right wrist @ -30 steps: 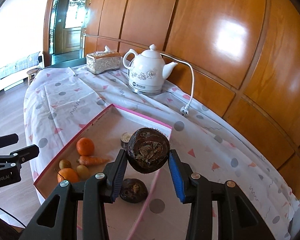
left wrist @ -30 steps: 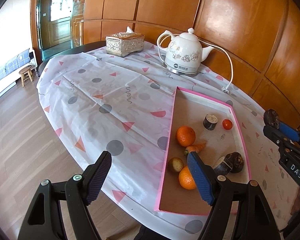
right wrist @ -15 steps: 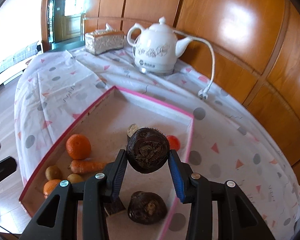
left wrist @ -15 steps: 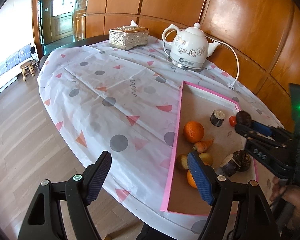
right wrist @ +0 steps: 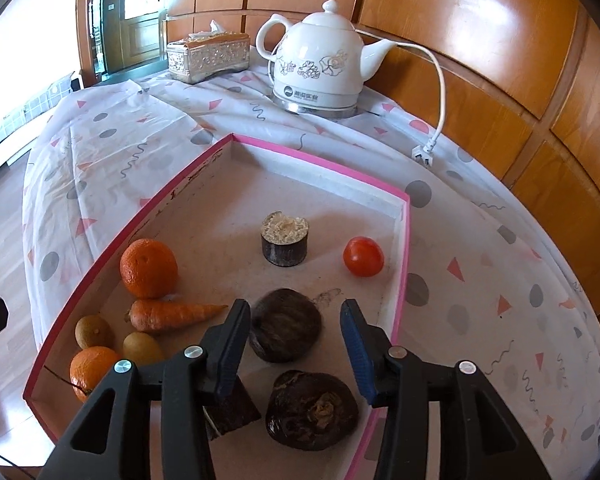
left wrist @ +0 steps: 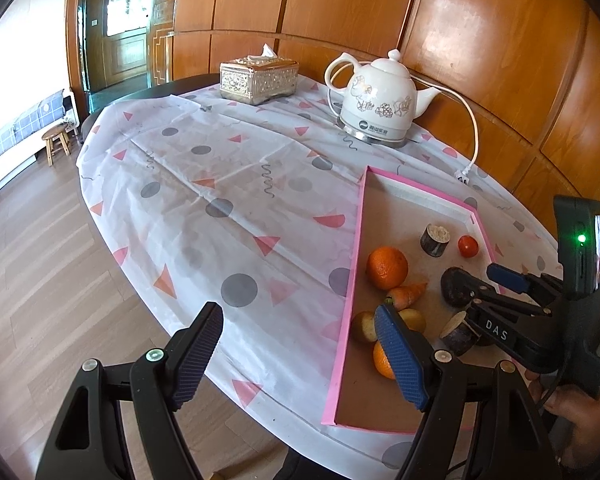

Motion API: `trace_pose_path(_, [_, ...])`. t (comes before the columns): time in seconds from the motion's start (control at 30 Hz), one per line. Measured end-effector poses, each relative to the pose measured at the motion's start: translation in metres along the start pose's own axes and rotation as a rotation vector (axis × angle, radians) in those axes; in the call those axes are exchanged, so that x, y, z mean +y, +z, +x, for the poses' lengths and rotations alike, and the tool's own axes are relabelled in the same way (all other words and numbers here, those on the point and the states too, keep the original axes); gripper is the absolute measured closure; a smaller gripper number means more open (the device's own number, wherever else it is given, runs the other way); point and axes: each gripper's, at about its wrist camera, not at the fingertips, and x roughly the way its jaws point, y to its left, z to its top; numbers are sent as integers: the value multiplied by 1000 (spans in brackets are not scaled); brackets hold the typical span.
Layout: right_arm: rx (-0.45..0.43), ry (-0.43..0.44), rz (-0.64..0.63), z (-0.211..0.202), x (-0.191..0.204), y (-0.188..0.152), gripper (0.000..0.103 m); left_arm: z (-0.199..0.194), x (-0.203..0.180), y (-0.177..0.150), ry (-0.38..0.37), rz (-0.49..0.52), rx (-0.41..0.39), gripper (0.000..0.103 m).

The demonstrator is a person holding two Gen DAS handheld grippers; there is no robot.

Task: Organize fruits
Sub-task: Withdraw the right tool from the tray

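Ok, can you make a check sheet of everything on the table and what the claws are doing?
Surface: tablecloth with dots and triangles.
Job's things: pink-edged tray holding two oranges, carrot, tomato, dark round roots, cut stump pieces.
Clutter: tissue box, white kettle.
Claws: left claw open, empty; right claw just opened, dark root between its pads, resting in the tray.
Cables: kettle cord, unplugged.
Surroundings: wood-panelled wall, small stool.

Glossy wood-panelled wall, wooden floor, small stool beside a glazed door.
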Motion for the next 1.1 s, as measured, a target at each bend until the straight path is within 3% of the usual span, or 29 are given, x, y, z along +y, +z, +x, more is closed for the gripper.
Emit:
trace_pose_path(0.43, [-44, -6, 44, -28, -5, -8, 56, -15, -8, 2, -7, 21, -35, 24])
trace_pose_path(0.97, [-84, -15, 166, -64, -28, -46, 53, -32, -36, 2, -25, 100, -92, 24])
trace_pose_path(1.1, [-93, -21, 199, -72, -32, -57, 46, -36, -45, 3, -31, 123, -119, 21])
